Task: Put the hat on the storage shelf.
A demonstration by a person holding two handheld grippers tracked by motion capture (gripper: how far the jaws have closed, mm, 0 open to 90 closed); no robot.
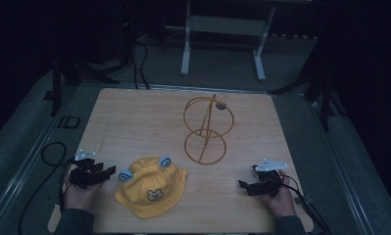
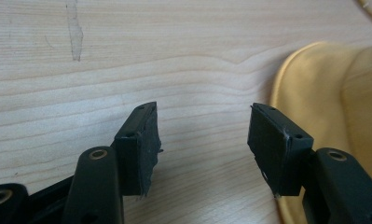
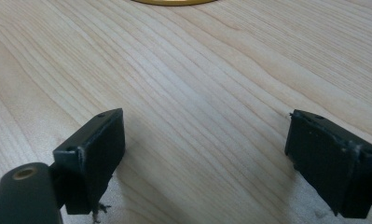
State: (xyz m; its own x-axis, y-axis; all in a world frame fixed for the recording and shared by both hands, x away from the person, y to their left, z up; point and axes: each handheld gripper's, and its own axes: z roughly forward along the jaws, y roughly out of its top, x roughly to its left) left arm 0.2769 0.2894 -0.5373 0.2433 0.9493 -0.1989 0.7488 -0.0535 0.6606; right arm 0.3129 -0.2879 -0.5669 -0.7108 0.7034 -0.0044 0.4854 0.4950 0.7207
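- The yellow hat (image 1: 150, 186) is lying flat on the table (image 1: 134, 117), near the front edge — closer to the left side.
- The left gripper (image 1: 107, 171) is sitting just beside the hat, apart from it and pointing at it. Its jaws are standing wide with nothing between them.
- In the left gripper view, the hat (image 2: 333, 116) is showing just past the right jaw.
- The right gripper (image 1: 244, 185) is resting well apart from the hat, jaws wide and holding nothing.
- The gold stand (image 1: 207, 129) is waiting farther back, behind the hat and a bit right.
- The left hand is nearer — it looks best placed to grab the brim first.
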